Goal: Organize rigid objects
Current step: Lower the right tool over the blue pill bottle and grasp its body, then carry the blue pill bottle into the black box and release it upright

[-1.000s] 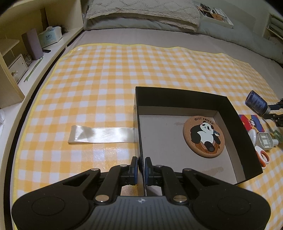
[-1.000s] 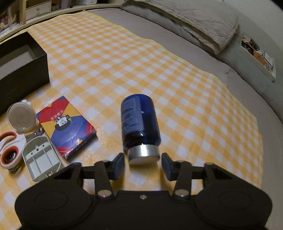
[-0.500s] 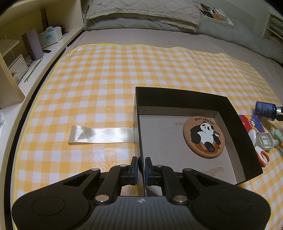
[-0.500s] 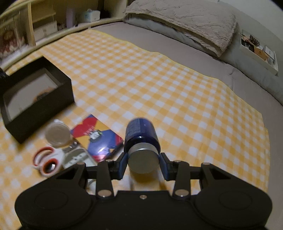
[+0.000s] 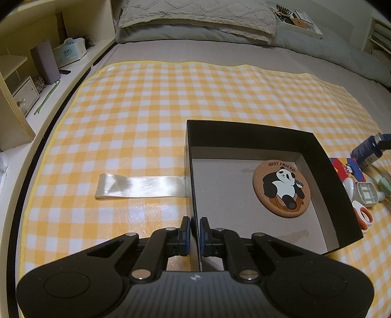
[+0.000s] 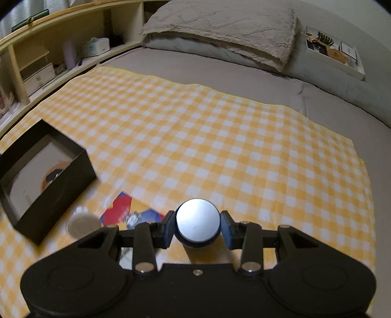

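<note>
Right wrist view: black box [image 6: 46, 195] lower left, card pack [image 6: 124, 210] beside it. Right gripper [image 6: 196, 230] clamped on blue bottle [image 6: 196, 220], silver cap facing camera. Left gripper [image 5: 194, 234] pinches box wall.

Yellow-and-white checked cloth [image 5: 151, 102] spread over grey bed. Beyond cloth's far edge: beige textured pillow [image 5: 195, 17]. Left of cloth: pale wooden shelf [image 5: 36, 73] holding white tissue box [image 5: 69, 51].

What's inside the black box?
The black box holds one thing in view: a round cork coaster with a panda, lying flat on the grey floor. The near left corner is hidden behind the left hand-held gripper, which pinches the box wall.
</note>
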A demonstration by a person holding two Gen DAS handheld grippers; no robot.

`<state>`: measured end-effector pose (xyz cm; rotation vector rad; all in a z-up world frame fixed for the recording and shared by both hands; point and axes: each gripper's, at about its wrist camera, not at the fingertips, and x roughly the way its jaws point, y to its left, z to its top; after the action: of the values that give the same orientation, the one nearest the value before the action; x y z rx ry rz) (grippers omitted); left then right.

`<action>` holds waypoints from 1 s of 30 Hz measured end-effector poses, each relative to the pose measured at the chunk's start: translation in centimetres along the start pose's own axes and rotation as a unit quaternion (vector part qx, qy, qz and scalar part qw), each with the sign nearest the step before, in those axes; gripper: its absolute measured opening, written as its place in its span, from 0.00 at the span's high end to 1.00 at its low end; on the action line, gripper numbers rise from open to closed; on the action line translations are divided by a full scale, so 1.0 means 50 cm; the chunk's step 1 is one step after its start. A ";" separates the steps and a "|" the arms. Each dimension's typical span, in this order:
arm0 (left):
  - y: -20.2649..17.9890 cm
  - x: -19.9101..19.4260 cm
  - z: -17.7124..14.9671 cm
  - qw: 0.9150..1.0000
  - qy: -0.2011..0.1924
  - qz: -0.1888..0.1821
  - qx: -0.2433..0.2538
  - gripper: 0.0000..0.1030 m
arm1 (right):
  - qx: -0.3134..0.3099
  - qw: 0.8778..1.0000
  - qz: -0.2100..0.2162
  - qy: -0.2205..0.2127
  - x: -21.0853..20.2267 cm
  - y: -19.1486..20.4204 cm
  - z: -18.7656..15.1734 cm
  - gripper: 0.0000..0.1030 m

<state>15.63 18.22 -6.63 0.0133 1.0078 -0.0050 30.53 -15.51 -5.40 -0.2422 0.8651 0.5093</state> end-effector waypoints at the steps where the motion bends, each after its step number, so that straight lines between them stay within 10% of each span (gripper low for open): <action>1: 0.000 0.001 0.000 1.000 0.000 0.000 0.001 0.92 | 0.001 1.000 -0.002 -0.001 0.004 0.001 0.004 0.61; 18: -0.002 -0.001 -0.002 1.000 0.000 0.002 0.003 0.92 | 0.025 0.999 -0.026 -0.010 0.013 0.020 0.041 0.61; 30: -0.005 -0.007 -0.003 1.000 -0.003 0.005 0.010 0.92 | 0.021 0.993 0.058 -0.099 -0.034 0.176 0.148 0.61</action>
<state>15.29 17.98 -6.42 0.0360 1.0024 -0.0065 29.94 -5.58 0.59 -0.1016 0.6975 0.6123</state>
